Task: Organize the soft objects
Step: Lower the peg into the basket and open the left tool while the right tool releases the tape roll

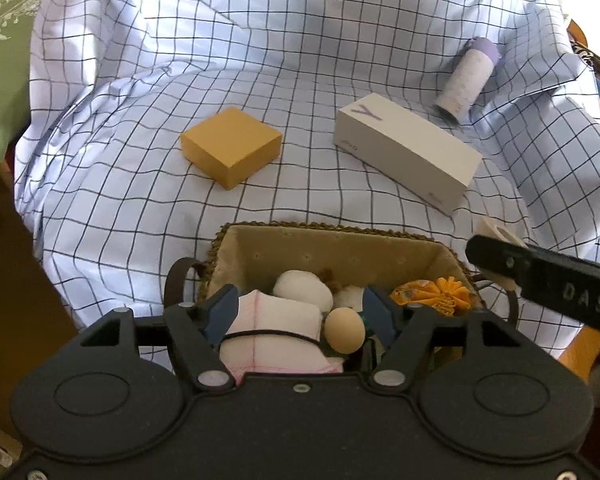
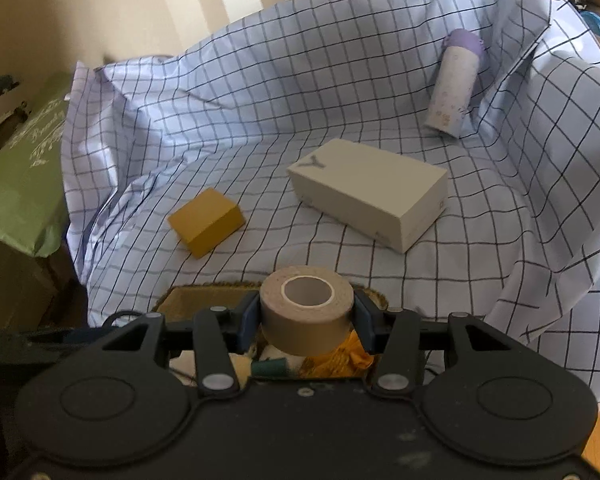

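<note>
A beige tape roll (image 2: 307, 316) is held clamped in the right gripper (image 2: 306, 322) above the woven basket (image 1: 332, 236). The left gripper (image 1: 300, 314) is parted around a white cloth doll (image 1: 276, 326), apparently released inside. Lowering and release are required next.

Basket (image 2: 180, 296) mostly hidden behind tape roll (image 2: 307, 312).

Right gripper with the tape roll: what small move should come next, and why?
Probably lower it a little further and open the jaws. The right gripper is shut on the tape roll right above the basket, where soft items already lie, so releasing there should drop it in.
</note>
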A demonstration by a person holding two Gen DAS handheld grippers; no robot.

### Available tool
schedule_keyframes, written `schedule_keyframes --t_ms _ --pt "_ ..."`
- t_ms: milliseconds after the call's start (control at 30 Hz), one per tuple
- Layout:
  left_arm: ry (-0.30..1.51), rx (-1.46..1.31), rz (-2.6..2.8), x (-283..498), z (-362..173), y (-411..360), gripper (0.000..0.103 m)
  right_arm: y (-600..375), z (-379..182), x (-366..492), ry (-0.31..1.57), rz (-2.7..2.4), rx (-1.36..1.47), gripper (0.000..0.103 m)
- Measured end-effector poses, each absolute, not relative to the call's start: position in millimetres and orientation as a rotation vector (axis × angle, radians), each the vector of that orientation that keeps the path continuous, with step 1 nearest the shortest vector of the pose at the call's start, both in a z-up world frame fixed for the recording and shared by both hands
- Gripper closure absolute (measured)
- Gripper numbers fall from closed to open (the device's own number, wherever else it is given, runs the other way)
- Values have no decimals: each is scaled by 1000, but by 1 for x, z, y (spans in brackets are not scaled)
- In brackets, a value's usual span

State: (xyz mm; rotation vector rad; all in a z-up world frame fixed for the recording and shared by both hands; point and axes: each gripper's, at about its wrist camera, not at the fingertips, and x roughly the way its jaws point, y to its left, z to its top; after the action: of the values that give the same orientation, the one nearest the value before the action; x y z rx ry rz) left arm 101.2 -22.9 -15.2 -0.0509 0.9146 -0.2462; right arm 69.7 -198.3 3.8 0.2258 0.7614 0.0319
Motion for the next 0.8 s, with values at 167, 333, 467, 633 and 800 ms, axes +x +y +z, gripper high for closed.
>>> schedule_keyframes --t_ms 167,333,467,633,800 --pt "921 -55 -220 97 -17 -20 39 -190 2 61 781 62 198 55" --pt "922 -57 -201 90 -18 -17 39 -182 1 50 787 79 181 54" --pt "917 -60 -185 84 -18 -14 38 -181 -1 44 786 82 186 54" --pt "903 -61 -172 76 -16 -12 38 -182 1 36 773 69 192 48" --pt "889 -57 -162 67 -15 -11 37 -181 8 21 748 51 178 41"
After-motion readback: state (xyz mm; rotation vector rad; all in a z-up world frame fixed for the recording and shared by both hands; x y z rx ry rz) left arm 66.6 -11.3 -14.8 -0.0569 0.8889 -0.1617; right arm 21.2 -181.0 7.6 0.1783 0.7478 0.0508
